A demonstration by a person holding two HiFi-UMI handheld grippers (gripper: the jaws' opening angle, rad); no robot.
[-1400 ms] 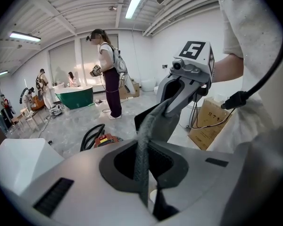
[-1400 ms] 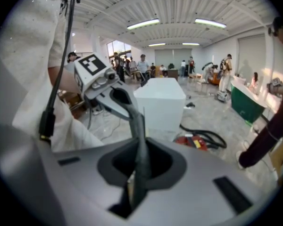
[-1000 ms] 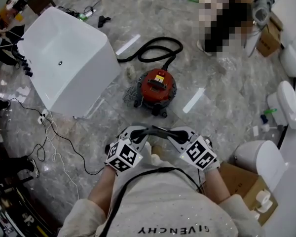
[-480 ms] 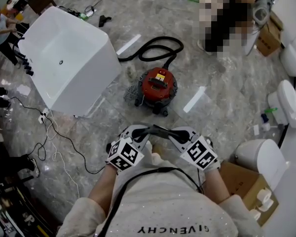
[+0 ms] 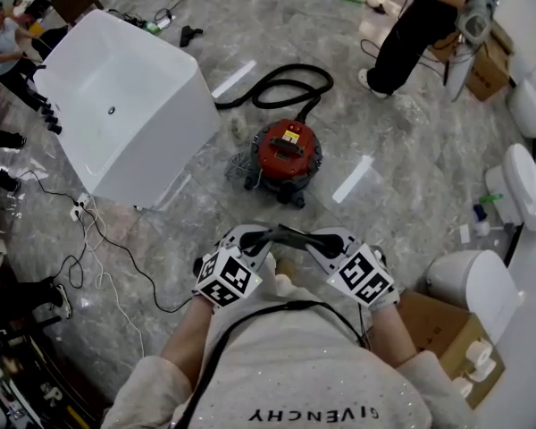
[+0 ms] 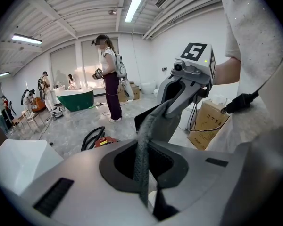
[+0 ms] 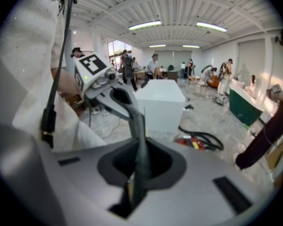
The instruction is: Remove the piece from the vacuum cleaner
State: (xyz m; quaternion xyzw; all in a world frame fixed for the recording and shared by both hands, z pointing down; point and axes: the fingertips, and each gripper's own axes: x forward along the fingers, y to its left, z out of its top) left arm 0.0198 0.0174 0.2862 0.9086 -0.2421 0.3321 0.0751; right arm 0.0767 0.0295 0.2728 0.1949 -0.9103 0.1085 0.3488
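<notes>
The red vacuum cleaner stands on the marble floor ahead of me, its black hose looped behind it; it also shows low in the left gripper view and the right gripper view. Close to my chest, a dark grey mesh-like strip spans between both grippers. My left gripper is shut on one end of the strip, and my right gripper is shut on the other end. Each gripper view shows the opposite gripper, the right one and the left one, at the strip's far end.
A white bathtub lies tilted at the left, with cables trailing on the floor beside it. White toilets and a cardboard box stand at the right. A person stands beyond the vacuum; others are at the far left.
Both grippers and the strip have kept still. People at the far left edge have shifted a little.
</notes>
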